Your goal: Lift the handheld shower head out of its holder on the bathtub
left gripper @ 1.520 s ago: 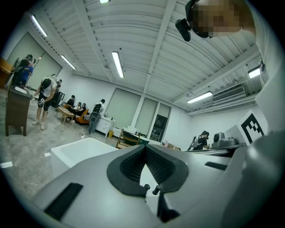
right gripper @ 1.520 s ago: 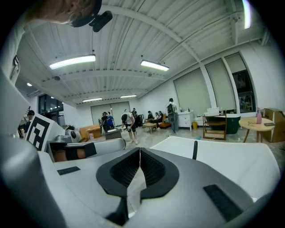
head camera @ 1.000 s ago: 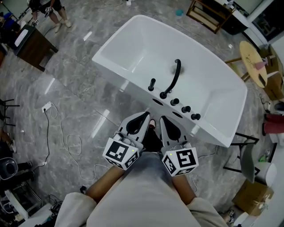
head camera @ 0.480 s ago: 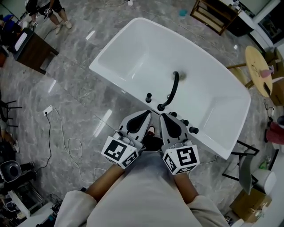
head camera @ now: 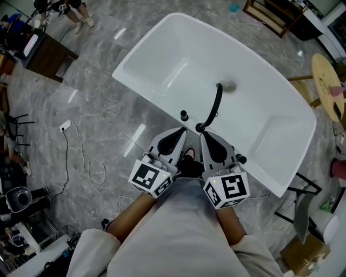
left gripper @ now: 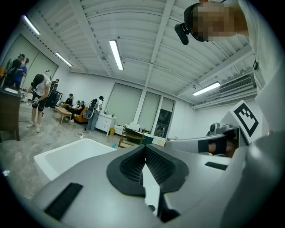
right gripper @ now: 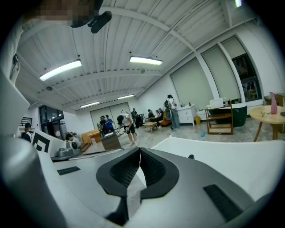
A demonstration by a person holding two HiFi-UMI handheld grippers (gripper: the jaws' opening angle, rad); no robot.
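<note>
The white bathtub lies slantwise across the head view. On its near rim stand a black curved spout and, left of it, a short black upright piece that looks like the handheld shower head in its holder. My left gripper and right gripper are side by side at this rim, both shut and empty. The right gripper covers most of the black knobs; one knob shows. In the left gripper view the left gripper shows its pads together above the bathtub. The right gripper in its own view is likewise shut.
Grey marble floor surrounds the tub. A dark wooden desk and people stand at the far left, and a white cable trails on the floor. A round wooden table and a wooden shelf stand at the right and back.
Both grippers have moved forward to the tub's near rim, so their tips now lie by the spout's base and the black upright piece. Both stayed shut.
</note>
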